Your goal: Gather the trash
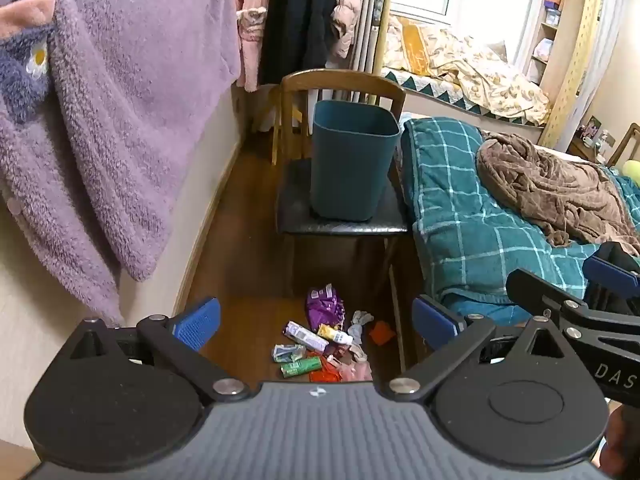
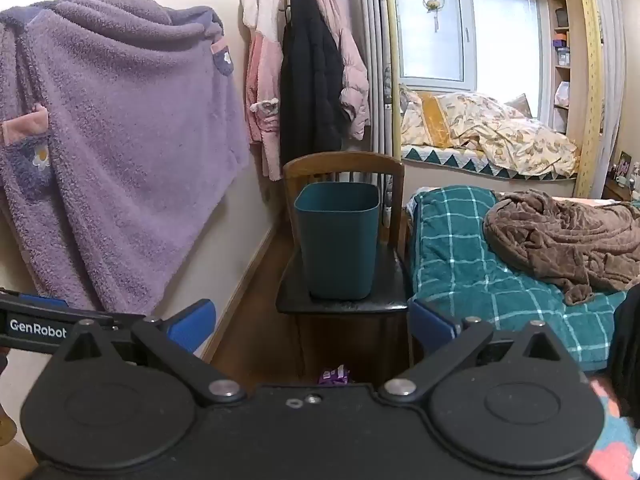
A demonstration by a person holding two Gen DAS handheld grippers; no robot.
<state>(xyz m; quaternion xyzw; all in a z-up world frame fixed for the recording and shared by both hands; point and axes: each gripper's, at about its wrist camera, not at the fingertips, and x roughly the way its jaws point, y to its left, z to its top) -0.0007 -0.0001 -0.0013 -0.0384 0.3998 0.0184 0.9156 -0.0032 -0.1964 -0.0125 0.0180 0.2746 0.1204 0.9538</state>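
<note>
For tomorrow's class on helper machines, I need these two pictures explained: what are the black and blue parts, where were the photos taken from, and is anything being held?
No robot here: a person carries a hand-held gripper in each hand, each with its own camera looking along two blue-padded fingers. One picture looks from the left gripper, the other from the right gripper. Both are wide open and hold nothing. A teal bin stands on a chair beside the bed. Trash, mostly wrappers, lies on the floor in front of the chair.
</note>
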